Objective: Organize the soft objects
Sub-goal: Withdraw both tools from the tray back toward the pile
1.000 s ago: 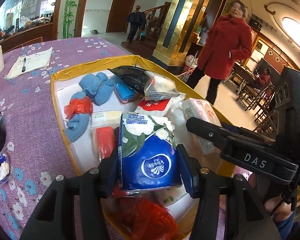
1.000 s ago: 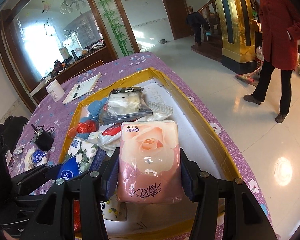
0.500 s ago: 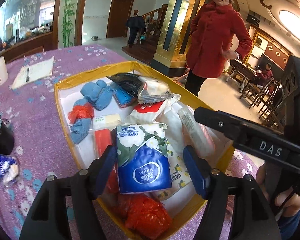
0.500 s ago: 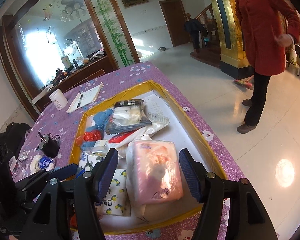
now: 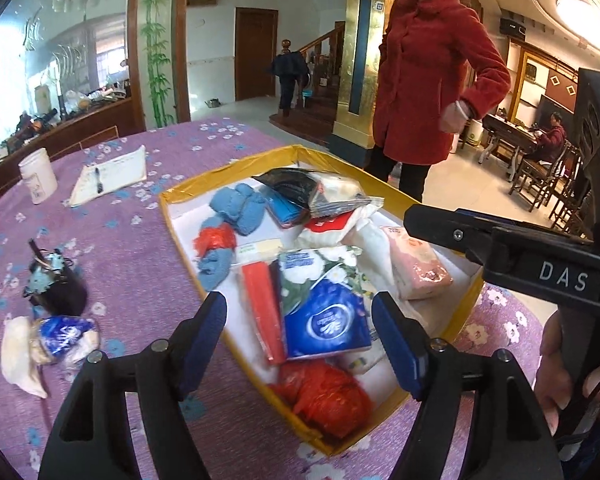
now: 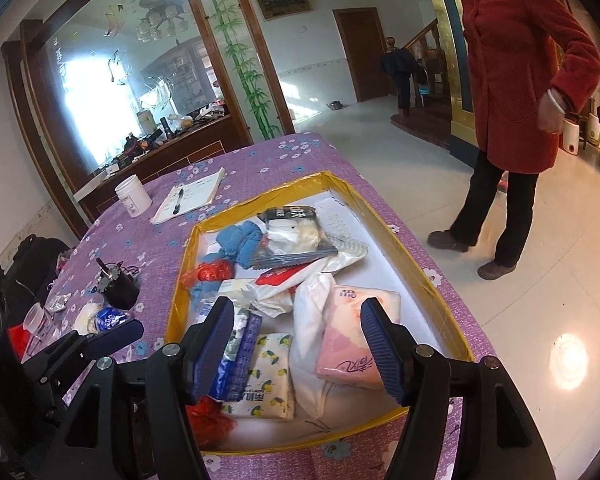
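A yellow-rimmed white box (image 5: 220,178) on the purple flowered table holds several soft packs. The blue flowered tissue pack (image 5: 324,320) lies in it beside a red pack, below and beyond my left gripper (image 5: 300,320), whose jaws are opening with nothing pressed between them. The pink rose tissue pack (image 6: 352,336) lies flat near the box's right wall (image 6: 432,280). My right gripper (image 6: 296,316) hovers above it, jaws opening, pads clear of it. A lemon-print pack (image 6: 268,376) and a red mesh bag (image 5: 324,396) lie at the near end.
A person in a red coat (image 5: 424,80) stands just past the table's far right edge. Left of the box are a white jar (image 5: 38,176), a notebook with a pen (image 5: 108,176), a black cup (image 5: 56,288) and a blue-white packet (image 5: 64,336).
Both grippers let go of their tissue packs, widened, and drew back and up. The blue and pink packs now lie in the box. The person in red has stepped closer.
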`<state>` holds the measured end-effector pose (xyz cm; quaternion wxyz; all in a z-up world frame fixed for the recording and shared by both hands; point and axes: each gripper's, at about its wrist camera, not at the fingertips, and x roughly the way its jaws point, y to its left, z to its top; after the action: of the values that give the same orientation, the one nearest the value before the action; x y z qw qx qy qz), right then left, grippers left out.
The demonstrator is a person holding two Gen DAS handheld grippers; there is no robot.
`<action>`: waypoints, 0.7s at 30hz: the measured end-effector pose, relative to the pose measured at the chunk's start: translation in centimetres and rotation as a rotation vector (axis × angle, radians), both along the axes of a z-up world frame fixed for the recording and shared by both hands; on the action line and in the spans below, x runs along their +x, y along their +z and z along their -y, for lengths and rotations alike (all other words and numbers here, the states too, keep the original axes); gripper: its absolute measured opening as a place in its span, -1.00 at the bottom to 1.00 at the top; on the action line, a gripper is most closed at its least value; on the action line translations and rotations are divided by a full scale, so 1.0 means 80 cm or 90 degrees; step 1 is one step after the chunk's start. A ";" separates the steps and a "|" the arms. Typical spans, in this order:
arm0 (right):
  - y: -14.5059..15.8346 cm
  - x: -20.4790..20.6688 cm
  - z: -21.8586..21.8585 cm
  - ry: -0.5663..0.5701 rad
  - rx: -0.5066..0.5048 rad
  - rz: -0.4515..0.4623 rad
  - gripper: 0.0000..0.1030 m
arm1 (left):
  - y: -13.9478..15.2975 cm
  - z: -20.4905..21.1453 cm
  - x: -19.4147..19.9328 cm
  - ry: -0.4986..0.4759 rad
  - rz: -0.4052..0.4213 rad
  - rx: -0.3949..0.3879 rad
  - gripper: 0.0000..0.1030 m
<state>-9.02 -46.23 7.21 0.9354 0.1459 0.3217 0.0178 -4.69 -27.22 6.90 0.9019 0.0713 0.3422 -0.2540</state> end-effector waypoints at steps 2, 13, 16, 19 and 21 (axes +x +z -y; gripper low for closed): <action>0.003 -0.001 -0.006 0.005 -0.006 0.001 0.36 | 0.003 -0.008 -0.002 0.005 0.003 -0.002 0.44; 0.011 0.001 -0.062 0.081 -0.013 -0.003 0.40 | 0.008 -0.087 -0.013 0.057 -0.010 -0.034 0.52; 0.011 0.004 -0.092 0.123 -0.017 -0.010 0.40 | 0.008 -0.123 -0.016 0.089 -0.009 -0.044 0.52; 0.011 0.007 -0.126 0.168 -0.025 -0.015 0.41 | 0.006 -0.170 -0.016 0.138 -0.011 -0.051 0.53; 0.008 0.012 -0.149 0.203 -0.022 -0.023 0.44 | 0.000 -0.206 -0.013 0.180 -0.016 -0.057 0.53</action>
<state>-8.04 -34.31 7.82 0.9172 0.0776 0.3575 0.1579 -5.73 -10.77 6.89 0.9266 -0.0206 0.3482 -0.1404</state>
